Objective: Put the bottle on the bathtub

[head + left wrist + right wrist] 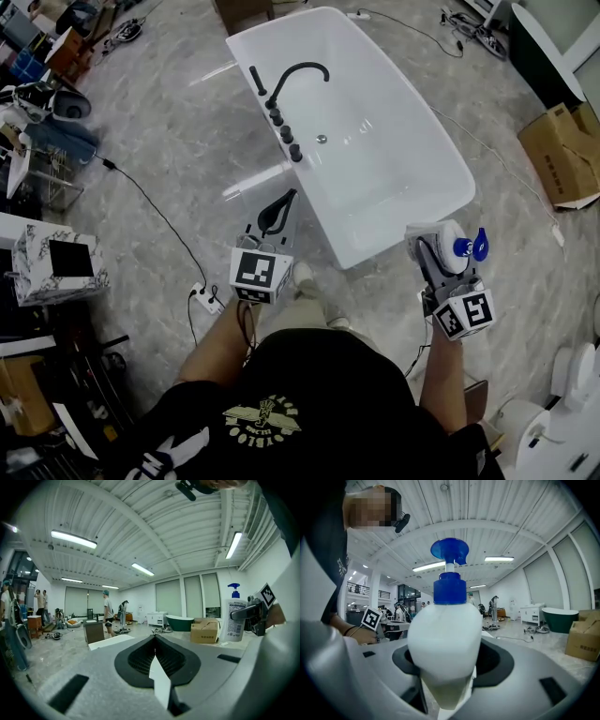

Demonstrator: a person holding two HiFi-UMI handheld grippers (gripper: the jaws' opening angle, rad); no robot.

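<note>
My right gripper (439, 265) clamps the bottle (452, 246) by its body, with the bathtub (394, 150) ahead-left. Set on that narrow rim it could topple (top-heavy pump). The left gripper (274, 217) is closed, empty.

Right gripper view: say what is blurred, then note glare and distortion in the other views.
Right gripper view: the pump bottle between the jaws is soft, the hall behind sharper. Left gripper view: fisheye bends the ceiling beams; strip lights bloom. Head view: bright streaks of glare on the floor beside the bathtub.
</note>
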